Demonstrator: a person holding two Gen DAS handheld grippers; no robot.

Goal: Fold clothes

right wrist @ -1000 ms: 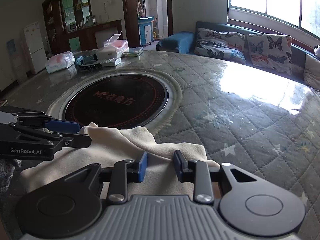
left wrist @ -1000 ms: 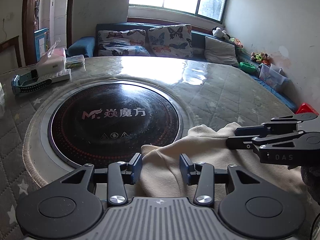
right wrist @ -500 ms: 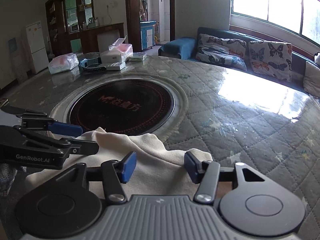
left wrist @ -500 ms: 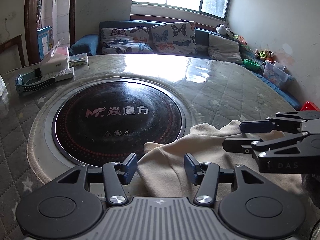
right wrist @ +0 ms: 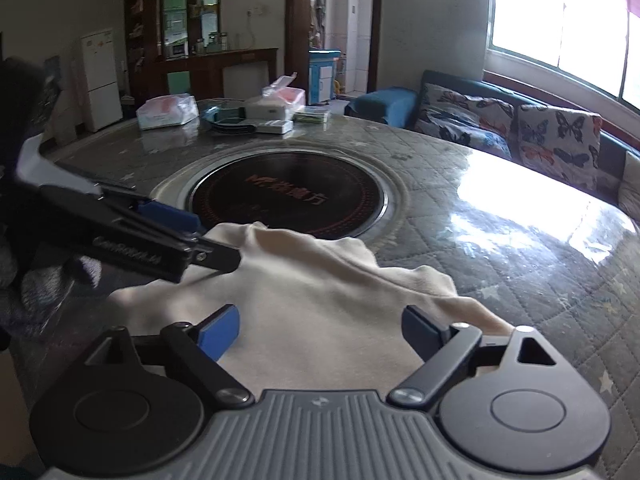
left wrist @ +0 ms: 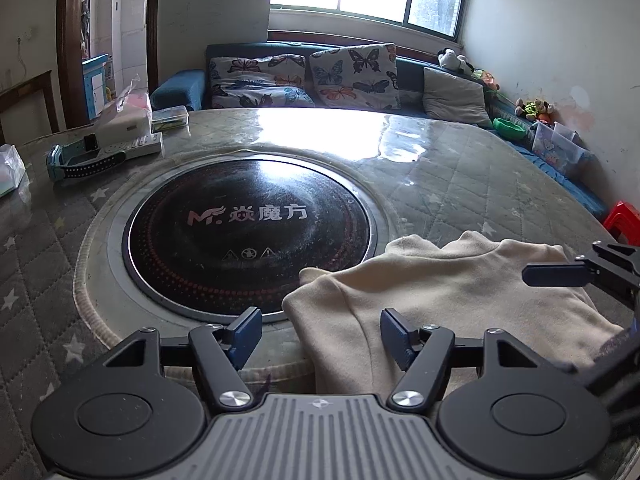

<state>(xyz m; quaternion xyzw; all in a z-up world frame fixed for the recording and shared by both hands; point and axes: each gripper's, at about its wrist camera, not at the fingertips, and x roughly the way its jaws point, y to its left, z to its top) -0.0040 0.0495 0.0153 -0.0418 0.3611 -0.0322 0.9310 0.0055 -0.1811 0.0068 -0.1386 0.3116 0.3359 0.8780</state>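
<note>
A cream garment (left wrist: 448,296) lies bunched on the near part of the round table, its far edge touching the black hotplate; it also shows in the right wrist view (right wrist: 320,300). My left gripper (left wrist: 320,334) is open and empty, its jaws wide over the garment's left edge. My right gripper (right wrist: 320,330) is open and empty above the garment's near part. The right gripper shows at the right edge of the left wrist view (left wrist: 580,270). The left gripper shows at the left of the right wrist view (right wrist: 188,240).
A round black hotplate (left wrist: 248,236) is set in the middle of the quilted table (left wrist: 460,172). Boxes, a power strip and a watch (left wrist: 104,148) sit at the far left. A sofa with butterfly cushions (left wrist: 304,80) stands behind. A red stool (left wrist: 622,220) is at right.
Both grippers opened wider and drew back from the garment. The garment now lies spread flatter on the table.
</note>
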